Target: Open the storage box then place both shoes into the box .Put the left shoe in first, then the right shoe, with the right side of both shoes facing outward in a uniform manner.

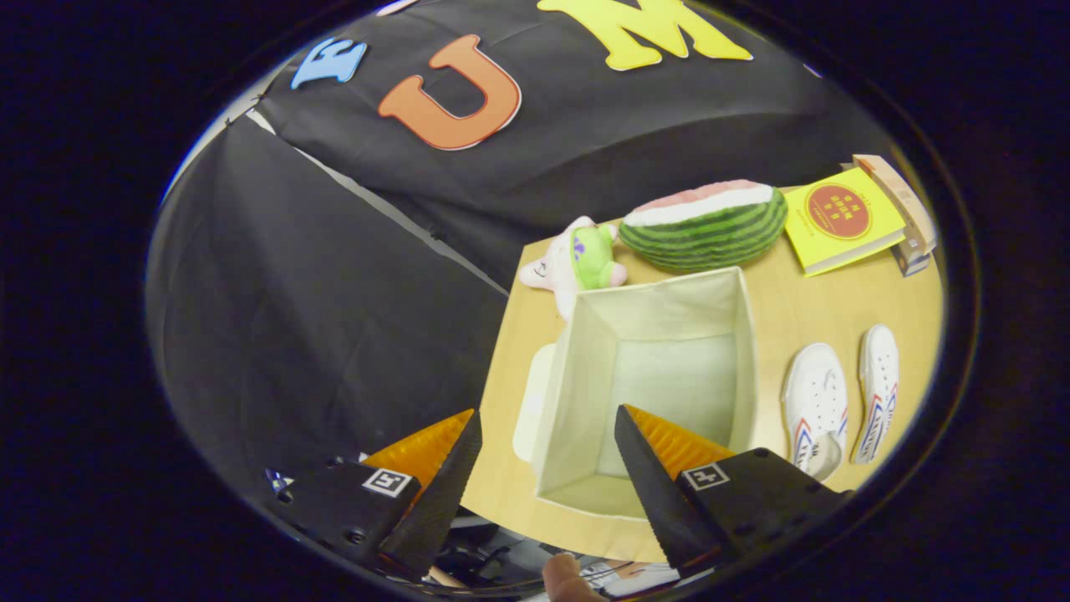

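Gripper held above the table, fingers spread wide with nothing between them.

Just beyond the fingers stands the open fabric storage box, its lid lying flat against its far side. Two white shoes lie side by side on the wooden table beside the box, one upright, the other tipped on its side. Past the box rest a plush starfish toy, a watermelon-slice cushion and a yellow book.

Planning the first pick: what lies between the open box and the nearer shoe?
Nothing: in the gripper view only bare tabletop separates the box from the nearer shoe. The gripper hangs open, holding nothing.
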